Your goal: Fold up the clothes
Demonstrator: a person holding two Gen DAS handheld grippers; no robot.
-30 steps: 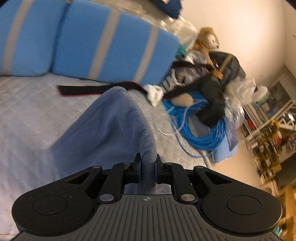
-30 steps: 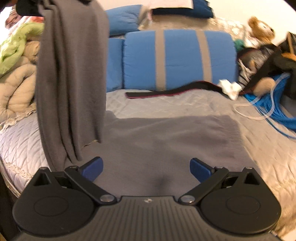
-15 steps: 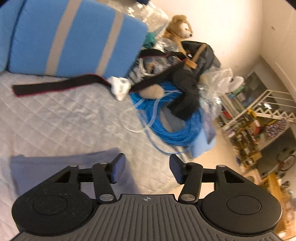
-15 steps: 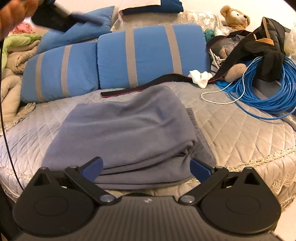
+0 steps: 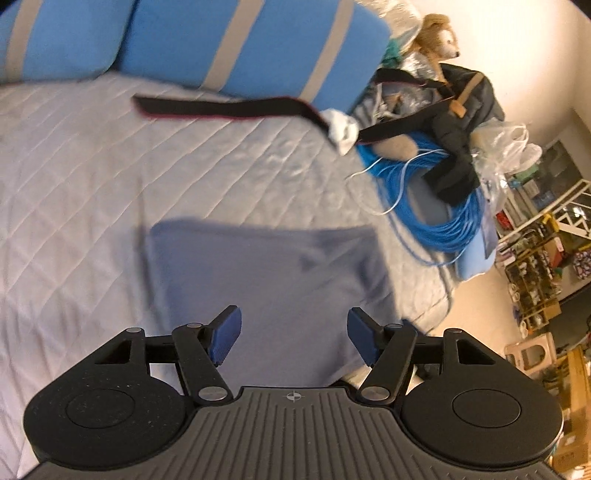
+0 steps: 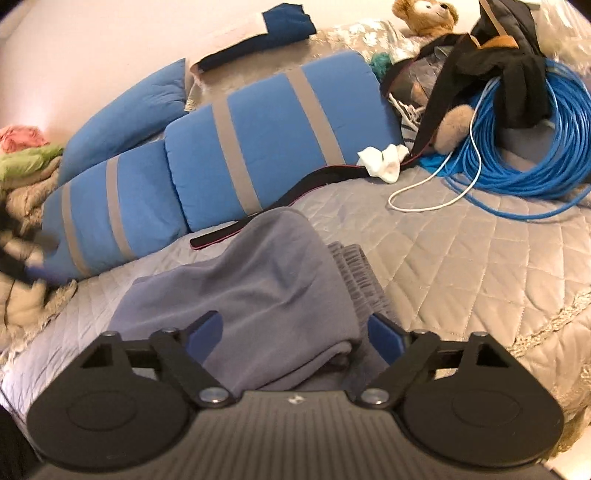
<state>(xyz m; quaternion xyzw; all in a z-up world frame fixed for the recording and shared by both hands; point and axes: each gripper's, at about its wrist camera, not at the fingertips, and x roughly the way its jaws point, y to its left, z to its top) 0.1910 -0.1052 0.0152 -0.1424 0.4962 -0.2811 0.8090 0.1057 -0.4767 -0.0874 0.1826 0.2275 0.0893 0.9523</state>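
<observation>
A grey-blue garment (image 5: 258, 266) lies folded flat on the quilted bed (image 5: 92, 177). My left gripper (image 5: 294, 334) hovers just above its near part. Its jaws are opening, and nothing is between its pads (image 5: 225, 334). In the right wrist view the same garment (image 6: 273, 288) shows a stacked folded edge and a ribbed hem (image 6: 356, 275) on its right side. My right gripper (image 6: 294, 338) straddles that near folded edge. Its jaws are closing with the cloth between them, and the pads (image 6: 384, 338) stand clear of the fabric.
Blue pillows with grey stripes (image 6: 266, 140) line the far side. A black strap (image 5: 229, 109), a white crumpled cloth (image 6: 382, 160), a blue cable coil (image 6: 517, 147), a teddy bear (image 6: 428, 14) and a dark bag (image 5: 469, 99) crowd the right. Blankets (image 6: 22, 177) pile at the left; bed edge (image 6: 546, 325) is near.
The left gripper let go of the lifted grey cloth, opened and dropped toward the bed; the garment now lies folded flat. The right gripper closed in on its near edge, rolled, and its jaws narrowed.
</observation>
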